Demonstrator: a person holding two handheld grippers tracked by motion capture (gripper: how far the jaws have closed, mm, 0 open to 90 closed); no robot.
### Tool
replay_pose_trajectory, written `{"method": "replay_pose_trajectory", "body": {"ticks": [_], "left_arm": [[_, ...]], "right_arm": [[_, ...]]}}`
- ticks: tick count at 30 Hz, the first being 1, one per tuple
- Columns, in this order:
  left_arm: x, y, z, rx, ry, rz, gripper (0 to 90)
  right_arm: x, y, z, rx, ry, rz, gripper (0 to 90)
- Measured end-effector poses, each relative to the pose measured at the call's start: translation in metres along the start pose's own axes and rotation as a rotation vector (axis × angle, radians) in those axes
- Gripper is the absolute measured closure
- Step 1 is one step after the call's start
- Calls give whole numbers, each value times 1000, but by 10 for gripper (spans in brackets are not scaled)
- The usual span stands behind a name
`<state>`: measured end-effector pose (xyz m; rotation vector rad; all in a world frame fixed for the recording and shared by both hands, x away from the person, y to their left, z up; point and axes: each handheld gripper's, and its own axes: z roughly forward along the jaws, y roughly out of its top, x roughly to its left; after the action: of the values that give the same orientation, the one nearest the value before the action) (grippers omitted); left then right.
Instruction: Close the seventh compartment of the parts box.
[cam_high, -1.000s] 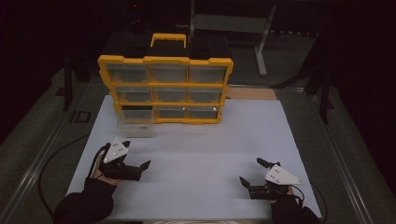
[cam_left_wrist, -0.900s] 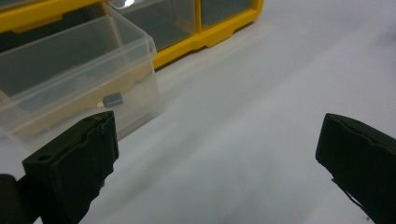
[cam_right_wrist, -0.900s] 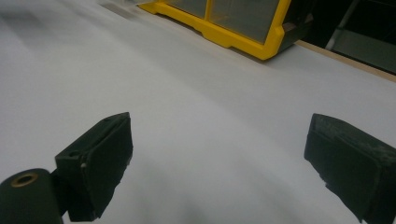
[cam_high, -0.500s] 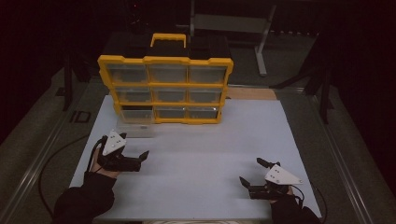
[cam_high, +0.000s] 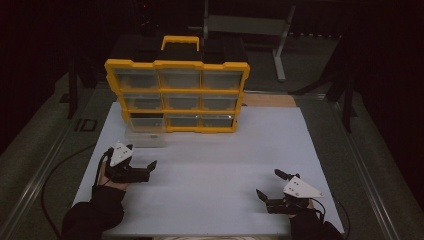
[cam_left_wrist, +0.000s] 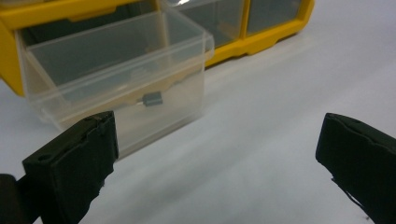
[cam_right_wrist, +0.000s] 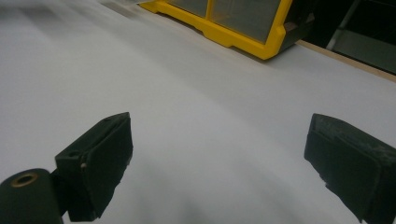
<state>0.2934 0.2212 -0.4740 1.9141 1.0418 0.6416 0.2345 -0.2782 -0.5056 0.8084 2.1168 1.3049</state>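
A drawer (cam_high: 145, 136) juts out before the cabinet's (cam_high: 176, 96) lower left; a small part (cam_left_wrist: 152, 99) lies in it.

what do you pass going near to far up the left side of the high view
Left gripper with its grey three-cornered plate → clear plastic drawer pulled out onto the white table → yellow organiser case of clear drawers → its yellow carry handle.
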Motion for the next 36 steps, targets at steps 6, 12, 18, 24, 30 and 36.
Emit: {"method": "replay_pose_trajectory", "body": {"ticks": [6, 12, 18, 24, 30, 36], "left_arm": [[3, -6, 6, 25, 8, -21, 0], [5, -12, 11, 59, 20, -37, 0], [8, -15, 14, 72, 34, -48, 13], [8, -15, 14, 77, 50, -59, 77], [8, -16, 14, 71, 74, -56, 209], [6, -17, 14, 61, 113, -42, 418]], "right_arm": [[0, 0, 0, 1, 0, 0, 82], [0, 0, 0, 1, 1, -2, 82], [0, 0, 0, -1, 0, -5, 82], [0, 0, 0, 1, 1, -6, 82], [0, 0, 0, 1, 1, -5, 82], [0, 1, -1, 0, 2, -7, 82]]}}
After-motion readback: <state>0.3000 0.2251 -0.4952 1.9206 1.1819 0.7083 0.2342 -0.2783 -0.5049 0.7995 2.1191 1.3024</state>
